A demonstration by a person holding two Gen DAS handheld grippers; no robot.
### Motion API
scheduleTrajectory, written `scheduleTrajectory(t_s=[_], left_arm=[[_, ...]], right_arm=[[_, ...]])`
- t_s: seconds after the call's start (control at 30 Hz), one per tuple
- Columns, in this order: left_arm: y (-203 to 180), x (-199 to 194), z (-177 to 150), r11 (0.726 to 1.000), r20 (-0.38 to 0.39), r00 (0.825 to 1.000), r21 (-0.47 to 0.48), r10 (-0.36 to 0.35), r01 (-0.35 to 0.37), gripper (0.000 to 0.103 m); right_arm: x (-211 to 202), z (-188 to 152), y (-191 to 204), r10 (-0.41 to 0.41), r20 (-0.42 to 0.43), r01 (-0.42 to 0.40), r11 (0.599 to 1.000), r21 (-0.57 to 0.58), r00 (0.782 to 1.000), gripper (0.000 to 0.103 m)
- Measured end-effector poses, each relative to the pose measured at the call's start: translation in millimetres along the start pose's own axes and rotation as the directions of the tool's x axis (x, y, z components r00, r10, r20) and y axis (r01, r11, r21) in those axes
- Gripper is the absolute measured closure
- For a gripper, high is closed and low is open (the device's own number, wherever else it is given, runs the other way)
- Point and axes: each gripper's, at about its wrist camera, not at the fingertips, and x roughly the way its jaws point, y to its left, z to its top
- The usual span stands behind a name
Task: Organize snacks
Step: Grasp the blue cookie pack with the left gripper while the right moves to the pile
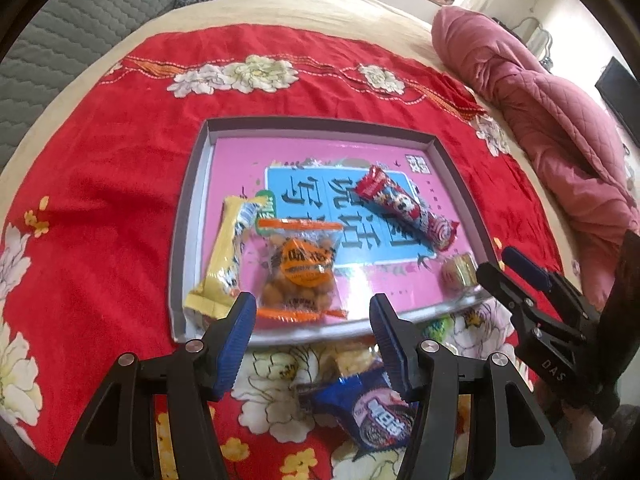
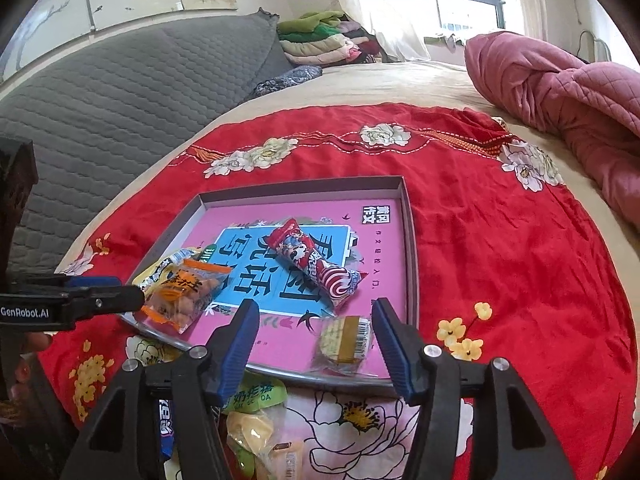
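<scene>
Between the right gripper's (image 2: 314,334) blue fingers (image 2: 390,340) sits a small gold-and-cream wrapped cake (image 2: 346,340), lying flat in the near corner of the shallow tray (image 2: 408,240). Pads aren't touching it, there's daylight on both sides, so that gripper is spread apart with nothing held. Just past its fingertips, further into the tray, a red lollipop-print packet (image 2: 316,264) lies diagonally across the blue panel of the pink booklet lining the bottom.

Left gripper (image 1: 312,316) is parted too, nothing clamped. Right ahead of its fingers (image 1: 236,336), touching neither, is a clear orange-trimmed bag of nuts (image 1: 298,272), and just beside the left finger a yellow packet (image 1: 224,264) lies lengthwise along the tray wall. The nut bag overlaps the yellow one a bit.

Below both sets of fingers, outside the tray on the red flowered cloth (image 1: 120,160), are the snacks not sorted yet: a blue packet (image 1: 368,412) under the left gripper's right finger, and a green-labelled bag of pale yellow pieces (image 2: 256,420) under the right gripper's left finger.

Whole thing's set up on a bed, with a pink quilt (image 2: 560,88) bunched up well off to the right.
</scene>
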Motion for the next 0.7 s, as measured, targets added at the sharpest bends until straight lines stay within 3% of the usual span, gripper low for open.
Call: scheduleTrajectory(t_s=[0.7], left_arm=[[-13, -2, -38, 0.996, -0.092, 0.992, -0.004, -0.087, 0.087, 0.042]], right_arm=[[-26, -20, 4, -0.005, -0.013, 0.005, 1.000, 0.009, 1.000, 0.043]])
